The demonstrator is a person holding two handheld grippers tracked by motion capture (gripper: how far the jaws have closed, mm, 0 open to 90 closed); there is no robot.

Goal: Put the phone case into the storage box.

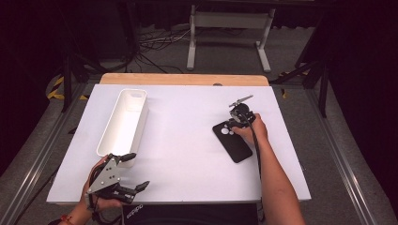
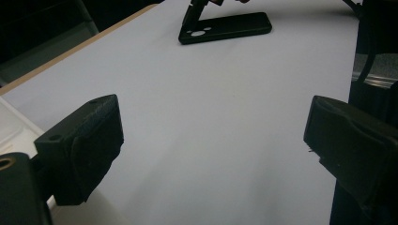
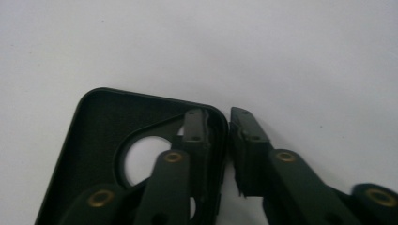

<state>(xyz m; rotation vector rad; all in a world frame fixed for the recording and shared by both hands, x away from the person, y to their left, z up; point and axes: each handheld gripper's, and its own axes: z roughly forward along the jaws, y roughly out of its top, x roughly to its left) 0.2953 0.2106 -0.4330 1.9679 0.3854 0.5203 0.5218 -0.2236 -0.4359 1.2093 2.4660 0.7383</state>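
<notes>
A black phone case (image 1: 238, 146) with round camera cut-outs lies hollow side up on the right half of the white table (image 1: 183, 154). My right gripper (image 1: 231, 124) points down at the case's far corner. In the right gripper view, one jaw is inside the phone case (image 3: 101, 126) and the other outside, and the right gripper (image 3: 221, 123) is shut on the side wall. My left gripper (image 1: 139, 170) rests at the table's near left edge. Its jaws stand wide apart with nothing between them. From the left gripper (image 2: 211, 126), the phone case (image 2: 234, 26) lies far ahead.
A long white bin (image 1: 123, 119) stands on the left half of the table, just beyond my left gripper, and looks empty. A wooden edge (image 1: 183, 78) runs along the table's far side. Beyond it are metal stand legs (image 1: 227, 42) and cables on the floor.
</notes>
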